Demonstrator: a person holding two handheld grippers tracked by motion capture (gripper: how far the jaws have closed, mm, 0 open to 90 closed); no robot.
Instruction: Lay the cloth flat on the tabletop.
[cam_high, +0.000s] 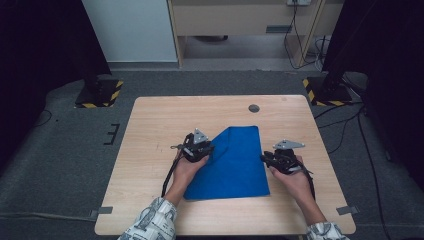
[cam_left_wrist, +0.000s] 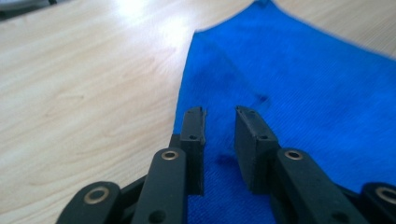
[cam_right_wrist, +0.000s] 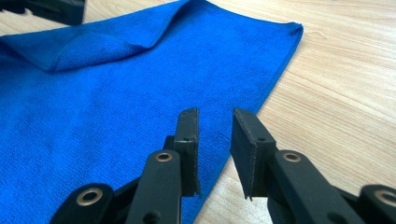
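A blue cloth (cam_high: 235, 162) lies flat on the wooden table (cam_high: 155, 125), with its far left corner folded over. My left gripper (cam_high: 208, 149) rests at the cloth's left edge near that fold. In the left gripper view its jaws (cam_left_wrist: 219, 112) stand a little apart over the blue cloth (cam_left_wrist: 303, 84), with nothing pinched between them. My right gripper (cam_high: 264, 158) sits at the cloth's right edge. In the right gripper view, it (cam_right_wrist: 215, 113) is open by a narrow gap above the border of the cloth (cam_right_wrist: 116, 93), with bare wood to the right.
A small dark round plug (cam_high: 254, 108) sits in the table near its far edge. Two stand bases with yellow-black stripes (cam_high: 100, 92) (cam_high: 327, 92) stand on the carpet beyond the table's far corners. Cables run over the floor at the right.
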